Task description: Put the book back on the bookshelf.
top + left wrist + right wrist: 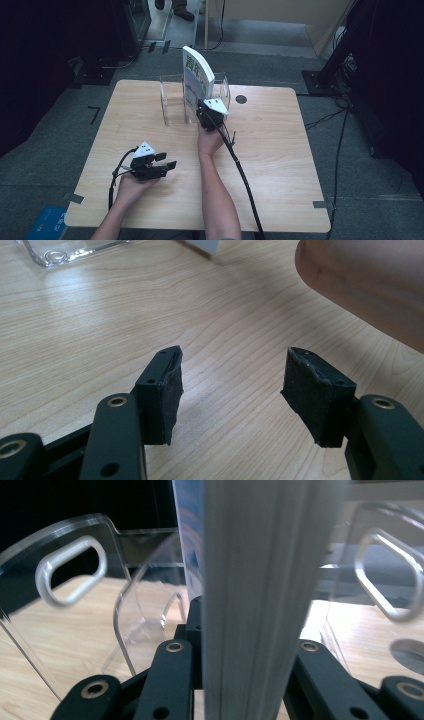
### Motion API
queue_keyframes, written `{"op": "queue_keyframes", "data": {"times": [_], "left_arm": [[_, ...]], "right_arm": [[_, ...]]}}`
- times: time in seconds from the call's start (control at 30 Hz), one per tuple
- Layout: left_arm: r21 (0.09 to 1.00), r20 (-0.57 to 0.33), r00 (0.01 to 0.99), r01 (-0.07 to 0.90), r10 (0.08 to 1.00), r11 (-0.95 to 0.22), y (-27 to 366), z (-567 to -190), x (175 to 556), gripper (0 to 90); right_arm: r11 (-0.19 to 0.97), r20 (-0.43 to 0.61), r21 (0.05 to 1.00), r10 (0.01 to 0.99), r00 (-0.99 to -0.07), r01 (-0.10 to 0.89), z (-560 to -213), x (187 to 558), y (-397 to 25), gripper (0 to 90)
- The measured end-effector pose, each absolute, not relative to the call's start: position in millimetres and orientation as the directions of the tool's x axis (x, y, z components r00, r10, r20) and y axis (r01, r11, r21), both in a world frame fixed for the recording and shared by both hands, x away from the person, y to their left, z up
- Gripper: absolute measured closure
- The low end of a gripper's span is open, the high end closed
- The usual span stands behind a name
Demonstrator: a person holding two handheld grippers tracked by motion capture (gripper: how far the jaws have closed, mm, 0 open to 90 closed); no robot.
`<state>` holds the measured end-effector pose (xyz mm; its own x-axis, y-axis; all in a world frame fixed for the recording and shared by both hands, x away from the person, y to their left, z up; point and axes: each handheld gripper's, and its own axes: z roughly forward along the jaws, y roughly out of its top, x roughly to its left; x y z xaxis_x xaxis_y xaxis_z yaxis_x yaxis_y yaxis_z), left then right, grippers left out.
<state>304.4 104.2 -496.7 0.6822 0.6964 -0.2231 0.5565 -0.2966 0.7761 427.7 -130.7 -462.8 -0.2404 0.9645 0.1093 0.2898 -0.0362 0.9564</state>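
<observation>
High view: right gripper [209, 114] jaws clamp book [196, 76] upright by page edge, steering it between clear rack [170, 100] dividers. Left gripper [159, 164] jaws open, empty, resting low over table [280, 150], out of way.

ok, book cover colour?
White cover with green lettering on the book, held upright in the right tool; clearest in the high view.
</observation>
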Motion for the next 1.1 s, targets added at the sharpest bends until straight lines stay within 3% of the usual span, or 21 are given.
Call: {"op": "queue_keyframes", "data": {"times": [0.2, 0.67, 0.9, 1.1], "left_arm": [[0.769, -0.232, 0.676, 0.568, 0.699, -0.294, 104.0, -499.2, 306.5, 41.4], [0.781, -0.240, 0.671, 0.563, 0.701, -0.271, 108.7, -498.2, 308.6, 42.8], [0.781, -0.244, 0.668, 0.565, 0.703, -0.266, 111.1, -499.3, 310.6, 42.7], [0.770, -0.246, 0.661, 0.577, 0.709, -0.271, 114.0, -500.1, 311.1, 42.4]], "right_arm": [[-0.031, 0.125, 0.948, 0.951, -0.281, 0.318, -459.6, 429.6, -135.6, 74.8], [-0.175, 0.253, 0.933, 0.940, -0.227, 0.314, -441.5, 446.4, -137.1, 75.3], [-0.164, 0.238, 0.936, 0.946, -0.218, 0.312, -449.6, 463.8, -125.7, 75.1], [-0.114, 0.175, 0.955, 0.962, -0.208, 0.273, -466.6, 455.1, -118.0, 73.6]]}}
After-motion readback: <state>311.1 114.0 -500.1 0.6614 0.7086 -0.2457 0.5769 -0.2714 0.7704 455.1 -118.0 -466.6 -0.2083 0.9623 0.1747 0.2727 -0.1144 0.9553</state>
